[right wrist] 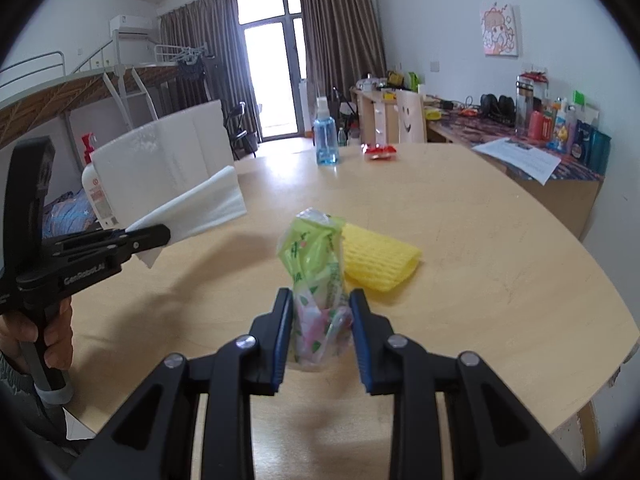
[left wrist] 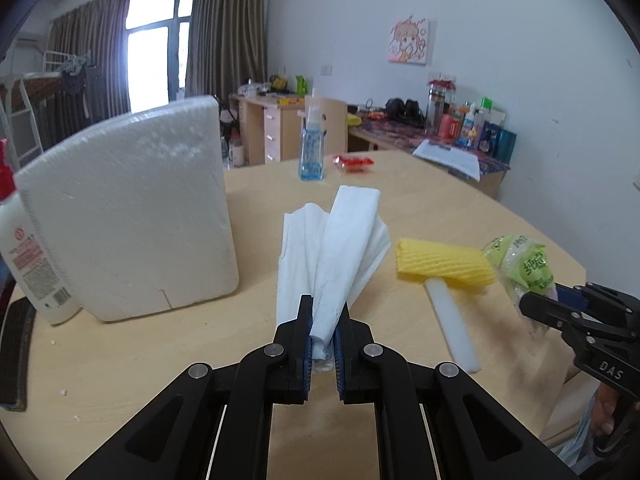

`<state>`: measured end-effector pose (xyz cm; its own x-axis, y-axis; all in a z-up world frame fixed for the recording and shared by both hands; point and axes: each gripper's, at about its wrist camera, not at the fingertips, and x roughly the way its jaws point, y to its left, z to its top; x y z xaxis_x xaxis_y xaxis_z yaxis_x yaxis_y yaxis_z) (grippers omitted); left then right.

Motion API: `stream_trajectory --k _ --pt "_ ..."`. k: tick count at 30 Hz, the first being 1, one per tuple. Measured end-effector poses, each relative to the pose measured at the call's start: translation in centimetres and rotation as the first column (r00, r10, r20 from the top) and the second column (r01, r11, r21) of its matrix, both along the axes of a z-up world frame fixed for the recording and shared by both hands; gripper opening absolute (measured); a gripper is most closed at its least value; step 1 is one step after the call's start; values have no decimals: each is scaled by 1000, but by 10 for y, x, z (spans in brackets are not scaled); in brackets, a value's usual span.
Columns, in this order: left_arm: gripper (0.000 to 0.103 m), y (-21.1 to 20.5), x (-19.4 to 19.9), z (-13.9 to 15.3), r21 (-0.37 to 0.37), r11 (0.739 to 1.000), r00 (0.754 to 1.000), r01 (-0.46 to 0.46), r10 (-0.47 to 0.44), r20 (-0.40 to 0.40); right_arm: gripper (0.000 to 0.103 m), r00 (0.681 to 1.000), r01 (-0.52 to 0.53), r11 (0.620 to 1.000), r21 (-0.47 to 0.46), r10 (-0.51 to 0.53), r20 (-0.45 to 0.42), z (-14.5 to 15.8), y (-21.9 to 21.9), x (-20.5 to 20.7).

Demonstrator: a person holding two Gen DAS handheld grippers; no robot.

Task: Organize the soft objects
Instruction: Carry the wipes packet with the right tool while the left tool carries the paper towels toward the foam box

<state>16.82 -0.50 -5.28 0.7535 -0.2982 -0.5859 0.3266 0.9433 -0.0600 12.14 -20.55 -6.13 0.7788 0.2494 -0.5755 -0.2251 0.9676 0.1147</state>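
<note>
1. On the pale wooden round table [left wrist: 400, 184], the left gripper [left wrist: 322, 320] has its black jaws with blue pads clamped on the near end of a folded white tissue bundle [left wrist: 340, 248]. The bundle fans out away from the camera; in the right wrist view it is lifted clear of the tabletop [right wrist: 200, 204].
2. The right gripper [right wrist: 322, 316] pinches a crumpled green plastic tissue packet [right wrist: 316, 264], its fingers closed on the lower, pink-and-clear part of the wrapper. The packet carries green Chinese characters, too creased to read in full.
3. The left gripper's side reads "GenRobot.AI" in the right wrist view; the right gripper's body shows the letters "DAS" in the left wrist view.
4. A yellow ribbed foam sleeve [left wrist: 444, 266] lies on the table just beside the packet, and a white foam strip [left wrist: 450, 322] pokes out from under it towards the camera.
5. A large white polystyrene foam box [left wrist: 128, 212] stands on the table's left part. A white lotion bottle with a red pump [left wrist: 28, 248] stands against its left side; the bottle has a red logo and a barcode, the small print unreadable.
6. At the far edge stand a clear spray bottle of blue liquid [left wrist: 312, 148] and, near it, a small red-and-clear wrapper [left wrist: 354, 162].
7. Beyond the table, a wooden chair back with a smiley face [right wrist: 410, 116] and a cartoon picture on the wall [right wrist: 500, 30] are visible.
</note>
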Motion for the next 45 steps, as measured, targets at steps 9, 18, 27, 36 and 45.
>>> stream_trajectory --k 9,18,27,36,45 --pt "9 7 -22 22 1 1000 997 -26 26 75 33 998 -20 1000 -6 20 66 17 9 -13" --pt "9 19 -50 43 -17 998 986 -57 59 158 33 990 -40 999 -1 39 139 38 16 -26" --pt "9 29 -76 65 -32 996 966 -83 88 244 33 976 -65 998 -1 64 210 55 22 -40" --pt "9 38 -100 77 -33 993 943 -114 118 311 33 957 -88 996 15 80 278 71 24 -49" --pt "9 52 -115 83 -24 984 917 -176 172 361 33 941 -124 992 22 110 319 77 32 -51"
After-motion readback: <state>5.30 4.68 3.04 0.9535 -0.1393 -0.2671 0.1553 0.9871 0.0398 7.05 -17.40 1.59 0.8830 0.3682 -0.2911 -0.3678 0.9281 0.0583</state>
